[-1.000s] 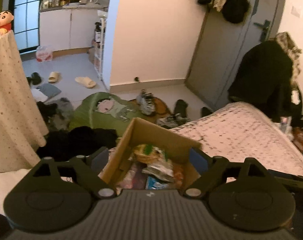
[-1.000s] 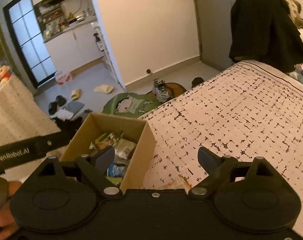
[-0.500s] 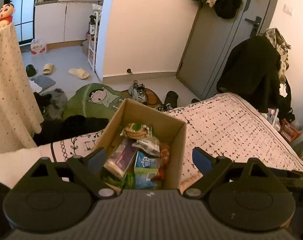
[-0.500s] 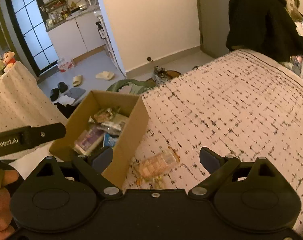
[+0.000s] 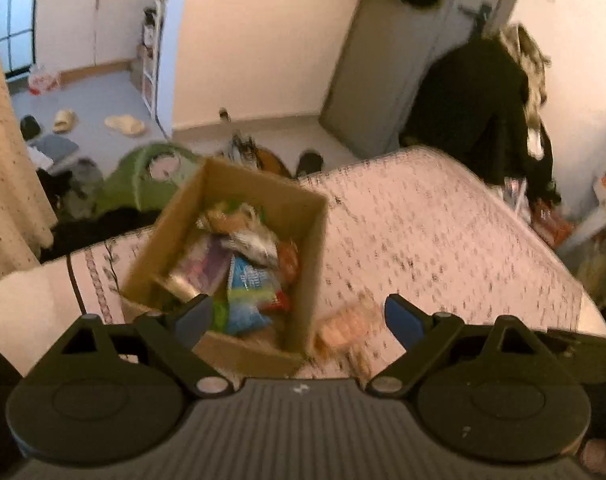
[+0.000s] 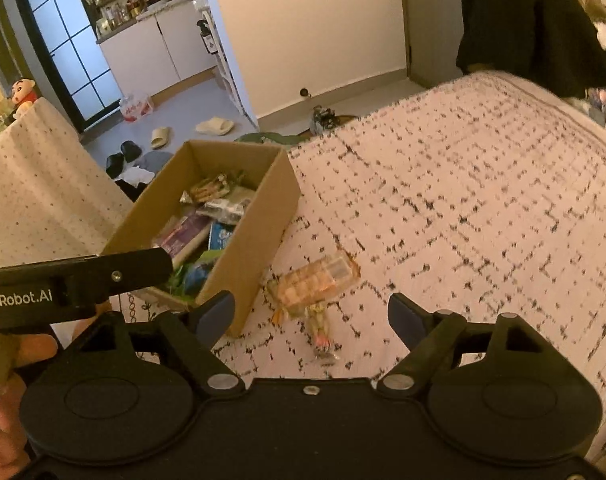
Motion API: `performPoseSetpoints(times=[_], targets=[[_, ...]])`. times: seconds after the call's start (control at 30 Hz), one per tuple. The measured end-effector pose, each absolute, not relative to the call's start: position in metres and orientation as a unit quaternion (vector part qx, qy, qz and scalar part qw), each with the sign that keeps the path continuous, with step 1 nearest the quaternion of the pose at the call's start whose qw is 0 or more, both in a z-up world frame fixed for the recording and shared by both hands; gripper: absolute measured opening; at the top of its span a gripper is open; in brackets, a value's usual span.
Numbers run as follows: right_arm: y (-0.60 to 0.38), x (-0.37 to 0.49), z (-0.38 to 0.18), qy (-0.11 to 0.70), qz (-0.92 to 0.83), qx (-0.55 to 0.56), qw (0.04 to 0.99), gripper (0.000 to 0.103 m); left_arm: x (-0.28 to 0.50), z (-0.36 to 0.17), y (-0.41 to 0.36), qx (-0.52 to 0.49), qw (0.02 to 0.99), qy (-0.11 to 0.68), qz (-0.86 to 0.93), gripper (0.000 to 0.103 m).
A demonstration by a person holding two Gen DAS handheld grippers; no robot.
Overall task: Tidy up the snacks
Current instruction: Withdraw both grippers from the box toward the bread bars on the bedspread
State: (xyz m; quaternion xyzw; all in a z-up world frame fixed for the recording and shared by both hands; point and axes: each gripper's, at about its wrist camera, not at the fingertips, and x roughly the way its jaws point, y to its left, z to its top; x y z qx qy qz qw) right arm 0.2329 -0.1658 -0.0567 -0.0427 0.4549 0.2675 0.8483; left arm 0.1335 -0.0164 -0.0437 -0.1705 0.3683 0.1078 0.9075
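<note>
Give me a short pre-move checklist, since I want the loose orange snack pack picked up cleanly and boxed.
1. Right gripper empty, jaws apart though just closing somewhat: ok.
2. Orange snack pack free on the bedspread, beside the cardboard box: ok.
3. Pack between the right fingers: not ok, it lies ahead of them.
4. Room left in the box: cannot tell.
5. Left gripper empty, open: ok.

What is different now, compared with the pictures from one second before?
Both tongs have come forward and tipped downward, so the cardboard box shows its whole inside and the orange snack packet on the bedspread has come into view. The right tongs have just been closing slightly, with nothing between them. The left tongs remain open and empty; box and packet lie unmoved.
</note>
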Motion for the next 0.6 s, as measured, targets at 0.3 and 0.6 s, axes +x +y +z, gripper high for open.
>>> performPoseSetpoints(times=[0.3, 0.6], targets=[[-0.181, 0.234, -0.074, 0.485, 0.274, -0.022, 0.830, 0.068, 0.142, -0.053, -0.044, -0.130, 0.903, 0.400, 0.094, 0.091], [-0.171, 0.240, -0.095, 0.509, 0.272, -0.030, 0.816, 0.050, 0.170, -0.053, -0.060, -0.043, 0.907, 0.415, 0.053, 0.066]])
